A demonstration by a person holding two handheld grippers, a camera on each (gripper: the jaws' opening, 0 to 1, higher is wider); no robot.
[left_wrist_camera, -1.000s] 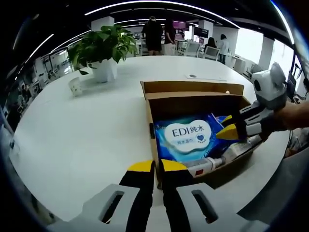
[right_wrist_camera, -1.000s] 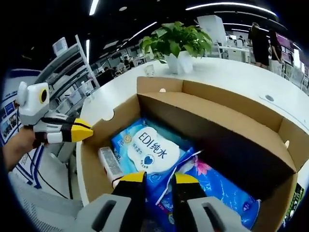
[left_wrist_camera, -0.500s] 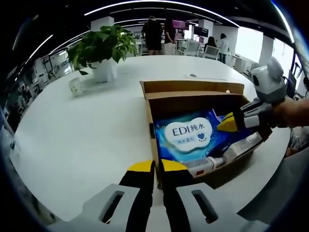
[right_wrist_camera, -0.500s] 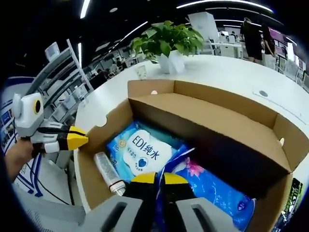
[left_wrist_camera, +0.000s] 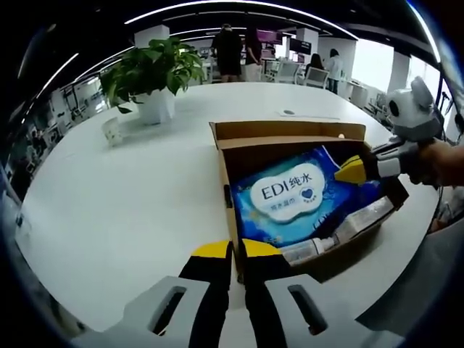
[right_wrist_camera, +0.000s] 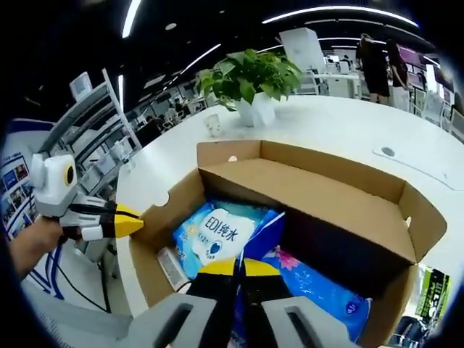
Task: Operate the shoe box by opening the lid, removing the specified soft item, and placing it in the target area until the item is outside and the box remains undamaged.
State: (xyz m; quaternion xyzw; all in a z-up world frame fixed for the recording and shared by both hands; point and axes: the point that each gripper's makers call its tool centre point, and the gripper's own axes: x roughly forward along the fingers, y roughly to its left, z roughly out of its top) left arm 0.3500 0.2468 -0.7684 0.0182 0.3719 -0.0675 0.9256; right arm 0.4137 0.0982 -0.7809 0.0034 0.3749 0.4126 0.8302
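Two tongs: right tongs (right_wrist_camera: 239, 267) clenched on wipes pack (left_wrist_camera: 290, 196), tilted up inside open shoe box (left_wrist_camera: 230, 152); left tongs (left_wrist_camera: 237, 250) pinched together, empty, just outside box's near wall.

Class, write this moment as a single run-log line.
box: lid open | right hand-held gripper: shut on wipes pack, pack tilted in the box | left hand-held gripper: shut, at box's near wall | white table

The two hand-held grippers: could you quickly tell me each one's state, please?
Left hand-held gripper: shut, holding the box wall.
Right hand-held gripper: shut on the wipes pack.
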